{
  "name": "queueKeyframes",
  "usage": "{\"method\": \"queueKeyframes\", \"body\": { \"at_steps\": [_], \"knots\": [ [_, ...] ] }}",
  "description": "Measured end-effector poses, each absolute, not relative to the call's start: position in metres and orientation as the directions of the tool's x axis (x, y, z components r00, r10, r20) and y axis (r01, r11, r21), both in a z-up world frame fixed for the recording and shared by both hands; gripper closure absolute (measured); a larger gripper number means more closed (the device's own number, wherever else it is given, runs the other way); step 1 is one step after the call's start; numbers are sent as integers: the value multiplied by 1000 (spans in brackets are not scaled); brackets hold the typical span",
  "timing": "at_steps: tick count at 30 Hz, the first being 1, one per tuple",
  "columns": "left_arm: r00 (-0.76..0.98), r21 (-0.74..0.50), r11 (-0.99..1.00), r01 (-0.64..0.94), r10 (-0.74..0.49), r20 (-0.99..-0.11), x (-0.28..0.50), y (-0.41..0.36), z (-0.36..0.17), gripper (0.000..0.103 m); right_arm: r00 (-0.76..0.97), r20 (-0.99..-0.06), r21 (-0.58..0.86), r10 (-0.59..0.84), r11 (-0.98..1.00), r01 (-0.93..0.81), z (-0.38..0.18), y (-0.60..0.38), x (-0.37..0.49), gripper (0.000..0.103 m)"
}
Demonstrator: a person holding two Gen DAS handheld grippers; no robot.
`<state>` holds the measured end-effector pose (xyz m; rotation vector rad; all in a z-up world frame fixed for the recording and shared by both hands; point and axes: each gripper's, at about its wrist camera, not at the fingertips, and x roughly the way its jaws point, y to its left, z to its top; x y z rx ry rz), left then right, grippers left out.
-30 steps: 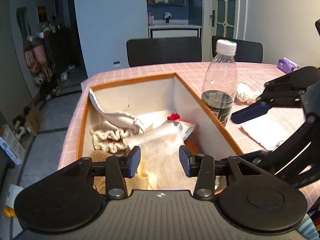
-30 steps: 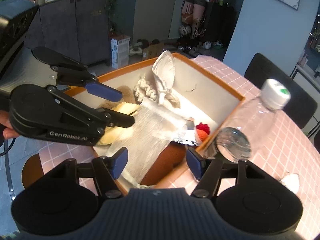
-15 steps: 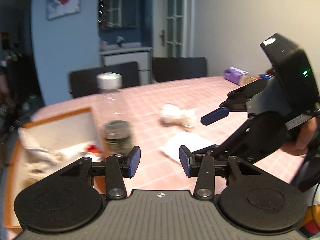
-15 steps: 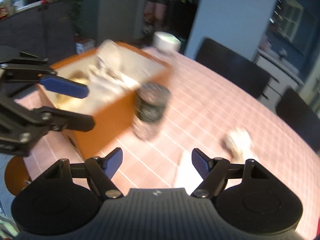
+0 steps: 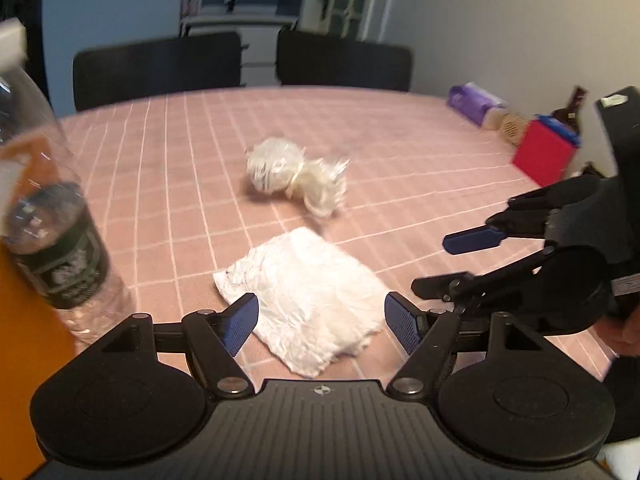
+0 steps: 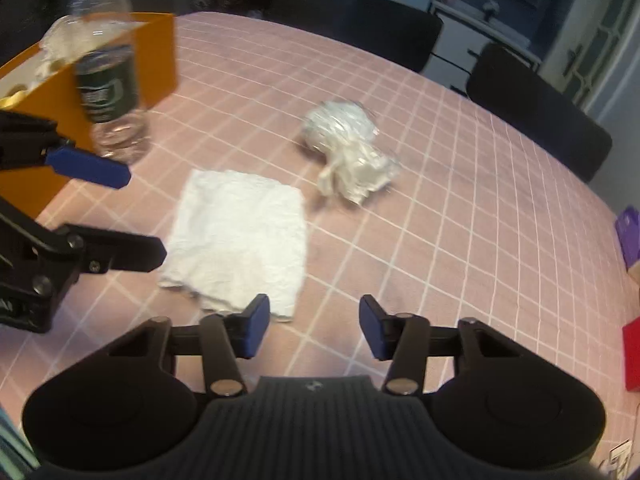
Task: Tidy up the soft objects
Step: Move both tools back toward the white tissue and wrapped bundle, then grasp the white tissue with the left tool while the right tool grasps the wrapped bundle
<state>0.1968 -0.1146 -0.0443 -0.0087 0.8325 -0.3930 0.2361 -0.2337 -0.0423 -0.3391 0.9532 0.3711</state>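
Left tongs, just widened, and right tongs, just narrowed, both gape empty beside the white cloth; bare desk lies beyond.

— What colour is the table?
— Pink, crossed by a grid of thin white lines.
— And the flat cloth?
— White, like the crumpled bundle.
— The box?
— Orange.
— The bottle?
— Clear, dark green label.
— The gripper pads?
— Blue, on black arms.
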Motion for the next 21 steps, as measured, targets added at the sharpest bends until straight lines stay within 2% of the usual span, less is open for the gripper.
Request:
{"method": "queueKeyframes", "body": {
  "at_steps": [5,9,15,17,21],
  "knots": [
    [548,-232,950,208,-310,-777,230,-109,-72,18,517,-837,-100,180,878,-468,-62,-230,261,68],
    [501,-337,931,138,-359,-787,243,-100,-83,18,491,-843,-65,221,864,-500,-73,-223,269,69],
    [475,-340,932,129,-359,-803,253,-107,-87,17,445,-847,7,292,842,-539,-80,-214,271,69],
    [478,-335,934,126,-353,-804,256,-111,-87,16,433,-844,33,315,838,-545,-82,-213,272,77],
    [469,-352,927,128,-369,-803,265,-116,-87,13,404,-839,87,365,822,-563,-82,-213,274,82]
  ]
}}
